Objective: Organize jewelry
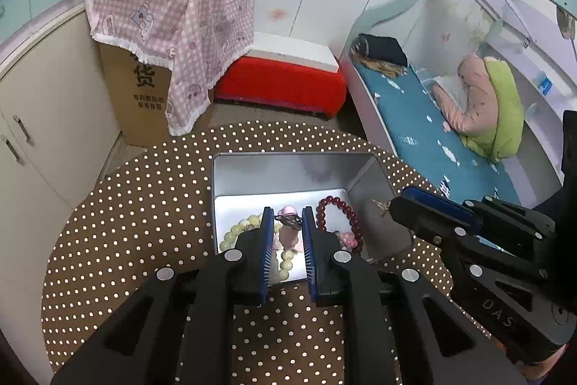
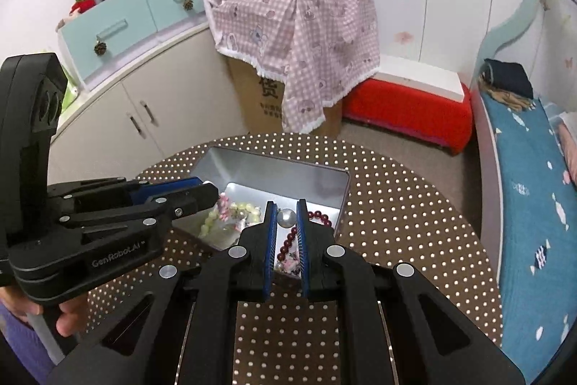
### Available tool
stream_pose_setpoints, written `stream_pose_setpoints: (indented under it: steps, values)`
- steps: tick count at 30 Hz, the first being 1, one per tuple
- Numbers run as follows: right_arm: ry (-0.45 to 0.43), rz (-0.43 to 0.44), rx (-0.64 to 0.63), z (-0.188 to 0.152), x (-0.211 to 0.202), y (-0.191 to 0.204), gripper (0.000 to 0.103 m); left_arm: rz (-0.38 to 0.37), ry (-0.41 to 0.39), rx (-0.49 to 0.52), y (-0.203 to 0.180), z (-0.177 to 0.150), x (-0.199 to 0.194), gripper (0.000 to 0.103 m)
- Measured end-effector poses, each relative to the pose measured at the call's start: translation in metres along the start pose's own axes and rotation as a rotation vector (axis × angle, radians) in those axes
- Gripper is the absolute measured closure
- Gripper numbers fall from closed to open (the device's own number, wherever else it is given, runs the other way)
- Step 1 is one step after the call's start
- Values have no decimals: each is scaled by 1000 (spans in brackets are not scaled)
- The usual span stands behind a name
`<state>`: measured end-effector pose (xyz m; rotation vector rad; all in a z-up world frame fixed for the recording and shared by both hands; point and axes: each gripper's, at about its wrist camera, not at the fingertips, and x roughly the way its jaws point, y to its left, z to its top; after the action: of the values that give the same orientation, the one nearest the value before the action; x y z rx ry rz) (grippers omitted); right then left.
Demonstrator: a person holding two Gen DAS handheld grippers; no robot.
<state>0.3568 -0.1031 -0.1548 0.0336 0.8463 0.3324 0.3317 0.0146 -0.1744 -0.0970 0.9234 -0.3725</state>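
Two grippers are held over an open metal tin [image 1: 364,183] that stands on a round counter [image 1: 144,204] covered in a brown dotted cloth. The left gripper [image 1: 287,217] is seen with its jaws set a little apart, and a small dark metal trinket [image 1: 288,221] on a pink piece is lodged between their tips, touched on both sides as far as can be judged. Below it, inside the tin, a pale green bead bracelet [image 1: 238,228] lies to the left and a dark red bead bracelet [image 1: 333,210] to the right. In the right wrist view, the right gripper [image 2: 286,217] is shown with its jaws narrowly parted and pinching a silvery pearl bead [image 2: 286,217] at their tips, above the near right part of the tin [image 2: 288,168]. Pink and white jewelry is seen underneath.
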Motion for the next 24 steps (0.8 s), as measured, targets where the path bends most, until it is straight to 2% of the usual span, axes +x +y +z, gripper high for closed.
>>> stream_pose_setpoints:
  steps: [13,14,15,16,24]
  values:
    - [38,1,21,-9,22,-3,91,8,26,-11,1,-2,10,88]
    - [40,3,22,-9,23,-3,91,9,27,-15,2,-2,9,82]
    - [40,3,23,-9,23,-3,91,11,24,-19,3,-2,9,70]
    - [40,4,24,-9,23,-4,91,15,16,-23,4,-2,7,66]
    - [47,12,31,-10,23,-5,91,22,3,-20,6,-1,0,64]
